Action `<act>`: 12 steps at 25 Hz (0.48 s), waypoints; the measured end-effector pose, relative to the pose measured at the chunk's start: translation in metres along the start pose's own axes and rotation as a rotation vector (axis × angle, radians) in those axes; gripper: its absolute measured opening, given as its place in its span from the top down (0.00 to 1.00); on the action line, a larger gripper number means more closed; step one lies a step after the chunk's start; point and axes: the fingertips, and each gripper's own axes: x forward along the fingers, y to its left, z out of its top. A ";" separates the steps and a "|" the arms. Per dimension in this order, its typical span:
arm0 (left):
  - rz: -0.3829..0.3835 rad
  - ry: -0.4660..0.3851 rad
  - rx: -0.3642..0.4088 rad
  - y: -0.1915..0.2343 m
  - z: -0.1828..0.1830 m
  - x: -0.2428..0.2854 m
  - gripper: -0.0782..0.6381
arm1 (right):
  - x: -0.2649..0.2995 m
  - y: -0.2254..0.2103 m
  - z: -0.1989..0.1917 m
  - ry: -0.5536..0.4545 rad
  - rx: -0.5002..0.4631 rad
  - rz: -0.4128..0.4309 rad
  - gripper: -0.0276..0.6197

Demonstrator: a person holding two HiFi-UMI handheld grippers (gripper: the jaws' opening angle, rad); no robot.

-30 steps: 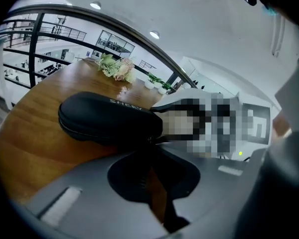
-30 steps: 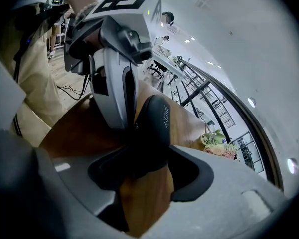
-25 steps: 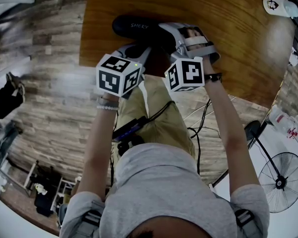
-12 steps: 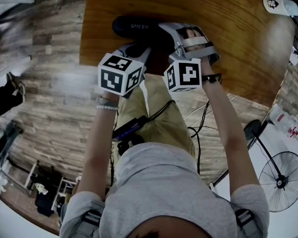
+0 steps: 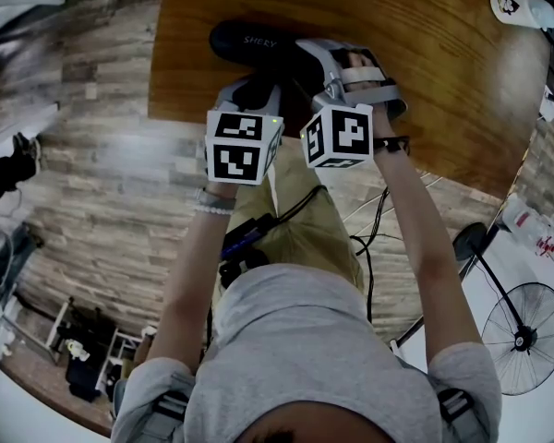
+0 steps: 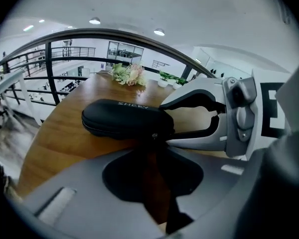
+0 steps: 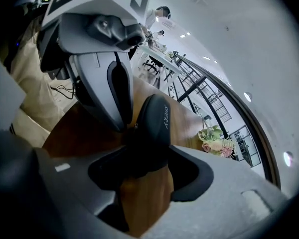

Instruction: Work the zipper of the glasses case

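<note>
Case: the black oval zip-up glasses case (image 5: 249, 44) lies by the near edge of your round brown wooden table (image 5: 443, 81).
Right gripper (image 7: 139, 148): you clamp the case's right end.
Left gripper (image 6: 152, 146): your jaws have just been opening and stand slightly parted, pinching nothing, with the tips at the small zipper pull (image 6: 152, 134).

Glasses case (image 5: 251, 44): right end hidden under right tool (image 5: 314, 58) in head view. Zipper pull (image 6: 153, 134): too small and dark to make out. Tabletop (image 5: 443, 81): cut off by top edge. White object (image 5: 522, 9): too small to identify.
</note>
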 end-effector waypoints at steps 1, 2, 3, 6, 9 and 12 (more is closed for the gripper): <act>0.027 -0.007 0.008 0.002 0.002 0.000 0.78 | 0.000 0.000 0.001 -0.001 0.002 0.000 0.60; 0.051 -0.011 0.017 0.003 0.004 0.000 0.78 | 0.000 0.000 0.001 -0.002 0.005 0.000 0.60; 0.072 -0.012 0.026 0.003 0.005 0.001 0.78 | 0.000 0.000 0.002 -0.004 0.008 0.001 0.60; 0.116 -0.011 0.044 0.002 0.006 0.000 0.78 | -0.002 0.000 0.004 -0.015 0.028 0.011 0.60; 0.163 -0.018 0.065 0.001 0.009 0.000 0.77 | -0.003 0.000 0.005 -0.031 0.047 0.023 0.61; 0.207 -0.027 0.064 0.001 0.010 0.000 0.77 | -0.003 0.000 0.005 -0.042 0.051 0.032 0.61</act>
